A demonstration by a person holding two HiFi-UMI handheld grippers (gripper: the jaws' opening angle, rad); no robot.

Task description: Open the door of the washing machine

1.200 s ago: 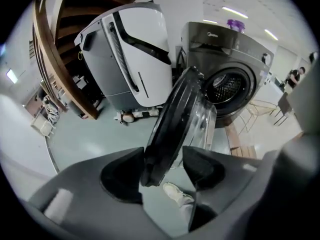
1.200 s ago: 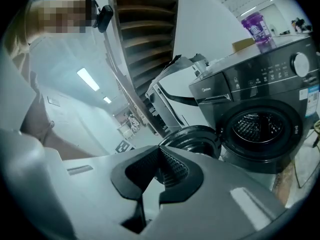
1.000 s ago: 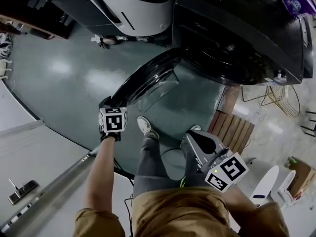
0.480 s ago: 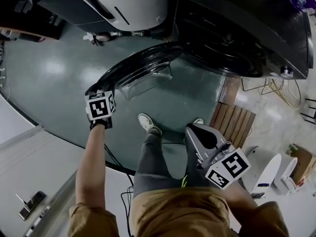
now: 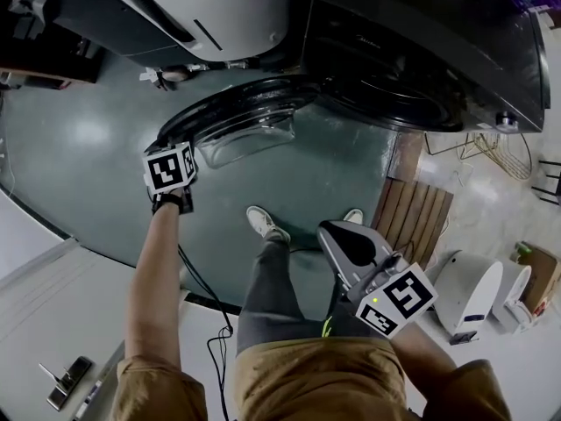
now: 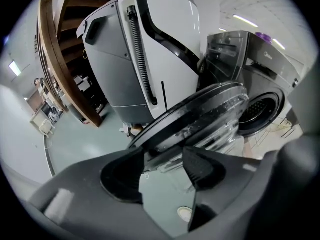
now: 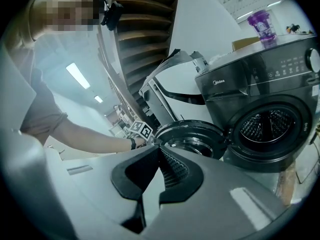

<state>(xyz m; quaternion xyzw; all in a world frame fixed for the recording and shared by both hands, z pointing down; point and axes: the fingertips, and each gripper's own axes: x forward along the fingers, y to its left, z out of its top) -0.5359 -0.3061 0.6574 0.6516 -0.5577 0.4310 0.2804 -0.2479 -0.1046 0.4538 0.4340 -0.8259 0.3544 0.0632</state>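
Note:
The dark front-loading washing machine stands at the top right, with its drum opening uncovered. Its round door with a clear glass bowl is swung far out to the left. My left gripper is at the door's outer edge. In the left gripper view the door has its rim between the left gripper's jaws, which are closing on it. My right gripper hangs near my right leg, away from the door. Its jaws are shut with nothing in them.
A large white and grey machine stands left of the washer, close behind the open door. A wooden slatted board and a wire rack lie right of the washer. My feet stand on green floor, a cable trailing beside them.
My left hand has moved left and farther from me with the door's rim, and the door has swung wider open. The right gripper has drifted a little lower in the picture.

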